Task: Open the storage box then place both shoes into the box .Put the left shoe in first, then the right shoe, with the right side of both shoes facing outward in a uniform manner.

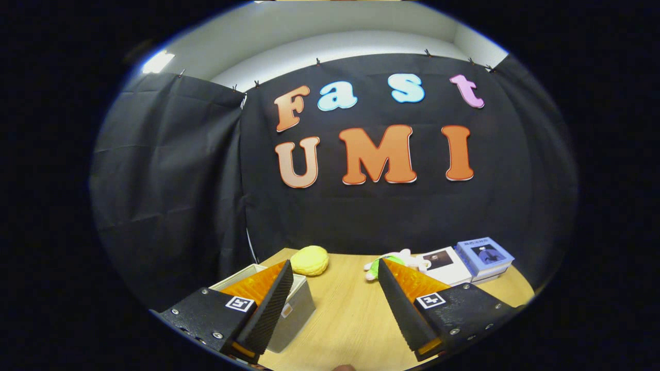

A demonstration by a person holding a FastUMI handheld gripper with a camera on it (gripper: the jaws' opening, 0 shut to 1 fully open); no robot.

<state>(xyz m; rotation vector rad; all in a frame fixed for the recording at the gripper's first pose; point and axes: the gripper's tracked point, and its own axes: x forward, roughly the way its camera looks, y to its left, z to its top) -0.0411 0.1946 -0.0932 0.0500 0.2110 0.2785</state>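
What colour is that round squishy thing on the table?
Yellow: the round toy beyond the open gripper, gripper view.

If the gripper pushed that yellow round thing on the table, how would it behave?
The yellow round thing looks soft and puffy, so it would probably squash rather than crack. Its domed shape sits flat on the table, so it would likely slide, not roll. The open gripper holds nothing.

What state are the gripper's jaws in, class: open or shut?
Open. The gripper holds its jaws wide apart with bare wooden table between them, gripping nothing.
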